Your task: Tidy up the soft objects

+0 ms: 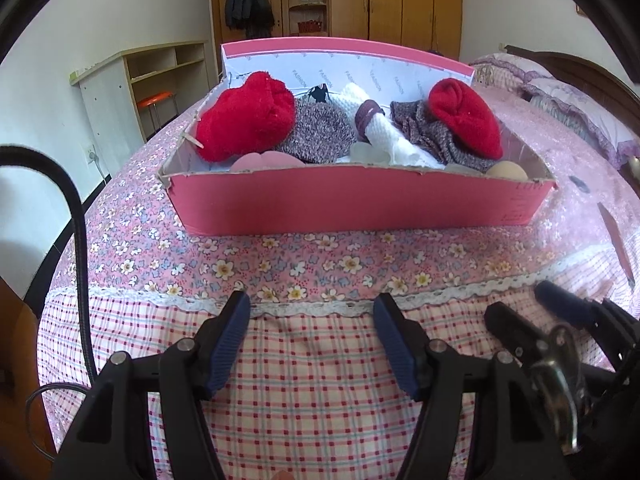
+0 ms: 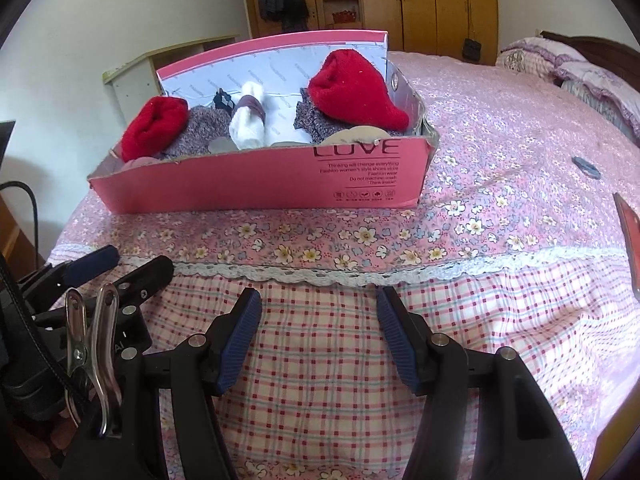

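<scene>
Both tools hang side by side over the near edge of the bed, tilted down toward the checked bedspread [image 1: 312, 380]. The left gripper [image 1: 312, 316] has its blue-padded fingers spread wide with only cloth showing between them; the right gripper [image 2: 318, 312] stands the same way, spread and pinching nothing. From the left one's camera the right gripper sits at about 3 o'clock, a metal spring clip [image 2: 92, 344] fixed to the black body between them.

Past the fingertips, at 12 o'clock, a white lace trim [image 2: 320, 276] crosses the bed, then a floral cloth [image 1: 320, 256]. On it rests the pink shoebox [image 1: 360, 204], open-topped, lid raised behind. It holds the soft things: a red sock bundle [image 1: 248, 120] at the left end, another red bundle [image 1: 464, 120] at the right, speckled purple knitwear [image 1: 316, 132] and a rolled white cloth [image 1: 384, 132] with a dark band between them.

Nothing lies between the claws and the box. Farther off, at 2 o'clock, pillows [image 2: 560, 64]; at 12, a wooden wardrobe [image 2: 440, 0].
</scene>
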Demonstrator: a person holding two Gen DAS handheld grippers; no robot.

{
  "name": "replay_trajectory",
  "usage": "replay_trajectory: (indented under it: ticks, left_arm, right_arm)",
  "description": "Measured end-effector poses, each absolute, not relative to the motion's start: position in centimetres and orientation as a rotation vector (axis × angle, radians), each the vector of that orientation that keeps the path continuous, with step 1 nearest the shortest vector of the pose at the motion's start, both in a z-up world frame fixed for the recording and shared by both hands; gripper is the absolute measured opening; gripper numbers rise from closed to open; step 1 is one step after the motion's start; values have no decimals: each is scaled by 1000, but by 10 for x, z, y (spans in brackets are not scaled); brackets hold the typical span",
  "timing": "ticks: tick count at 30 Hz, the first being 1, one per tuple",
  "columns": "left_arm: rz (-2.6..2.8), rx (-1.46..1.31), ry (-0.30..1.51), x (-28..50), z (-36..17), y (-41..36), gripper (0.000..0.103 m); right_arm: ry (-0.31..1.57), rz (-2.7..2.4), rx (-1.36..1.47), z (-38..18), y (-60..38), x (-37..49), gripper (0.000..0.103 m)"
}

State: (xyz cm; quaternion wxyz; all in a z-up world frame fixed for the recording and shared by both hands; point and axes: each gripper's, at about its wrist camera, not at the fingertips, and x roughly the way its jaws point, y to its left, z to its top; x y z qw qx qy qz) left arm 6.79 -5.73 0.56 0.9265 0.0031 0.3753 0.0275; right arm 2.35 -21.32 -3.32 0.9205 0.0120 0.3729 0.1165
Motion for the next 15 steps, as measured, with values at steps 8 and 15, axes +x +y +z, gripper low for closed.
replay_trajectory:
  ticks: [8, 15]
  left_arm:
    - [62, 11, 743, 63, -1, -57, 68]
    - [63, 13, 739, 62, -3, -58, 68]
  right_arm:
    - [740, 219, 7, -39, -210, 20, 62]
    - [734, 213, 1, -41, -210, 18, 62]
